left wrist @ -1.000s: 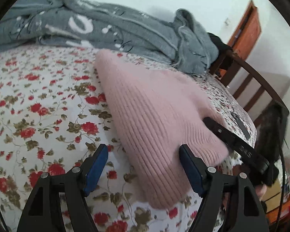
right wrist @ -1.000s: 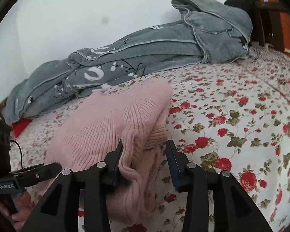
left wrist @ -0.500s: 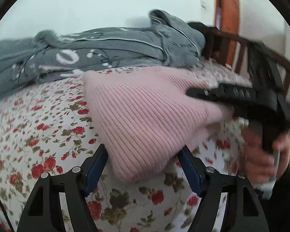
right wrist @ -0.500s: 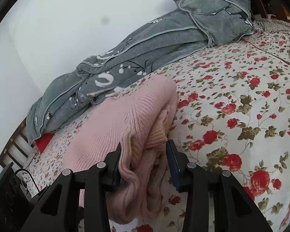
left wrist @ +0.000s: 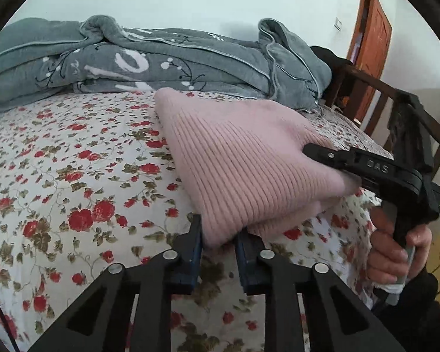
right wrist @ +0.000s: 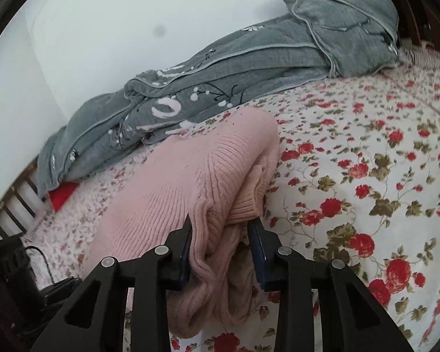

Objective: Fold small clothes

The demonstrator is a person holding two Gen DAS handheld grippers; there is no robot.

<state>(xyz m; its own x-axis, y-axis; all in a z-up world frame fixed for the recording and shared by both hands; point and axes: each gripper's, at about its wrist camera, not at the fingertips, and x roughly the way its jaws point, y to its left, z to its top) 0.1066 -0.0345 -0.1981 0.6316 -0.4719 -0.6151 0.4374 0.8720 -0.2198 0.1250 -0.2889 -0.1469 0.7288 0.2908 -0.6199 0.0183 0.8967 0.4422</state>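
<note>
Pink sweater lies folded on the floral sheet, near the grey blanket; left gripper pinches its near corner; right gripper clamps its bunched edge.

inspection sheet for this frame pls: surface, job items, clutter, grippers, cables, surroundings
Surface: floral bedsheet, flat.
Job's things: pink knit sweater, folded, lying on the sheet.
Clutter: grey quilt bunched along the wall; red item partly under it.
Grippers: left gripper narrowed around the sweater's near corner, contact unclear; right gripper closed on the sweater's bunched edge.
Cables: black cable near the left gripper's body.
Surroundings: white wall, wooden bed frame, wooden door.
</note>
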